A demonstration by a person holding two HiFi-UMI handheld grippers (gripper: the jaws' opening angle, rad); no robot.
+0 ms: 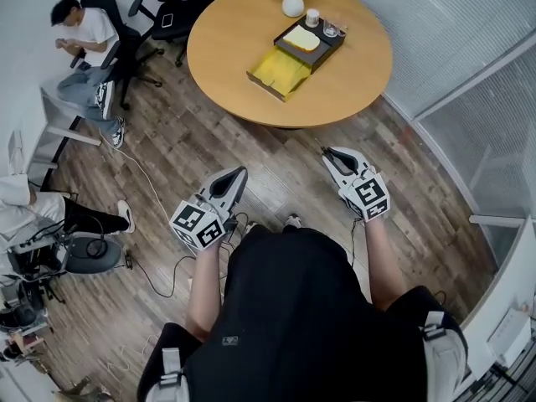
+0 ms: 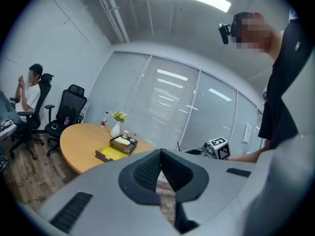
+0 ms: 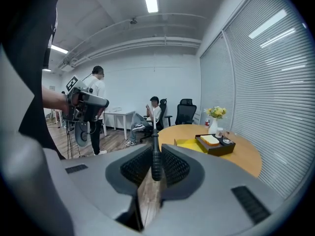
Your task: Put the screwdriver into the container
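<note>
My right gripper [image 3: 156, 154] is shut on a screwdriver [image 3: 156, 160] with a black handle; its thin shaft sticks up past the jaw tips. In the head view that gripper [image 1: 332, 152] hangs over the wooden floor, short of the round table [image 1: 360, 74]. A yellow open container [image 1: 280, 71] lies on the table beside a black tray [image 1: 311, 43]. My left gripper [image 1: 239, 175] is held over the floor too, jaws together with nothing between them [image 2: 160, 154]. Both grippers point toward the table.
A white vase [image 1: 292, 3] with flowers and a cup [image 1: 312, 18] stand at the table's far side. Office chairs [image 1: 176, 7] and a seated person [image 1: 84, 36] are at the left. Cables [image 1: 151, 191] trail on the floor. A glass wall [image 1: 469, 74] runs along the right.
</note>
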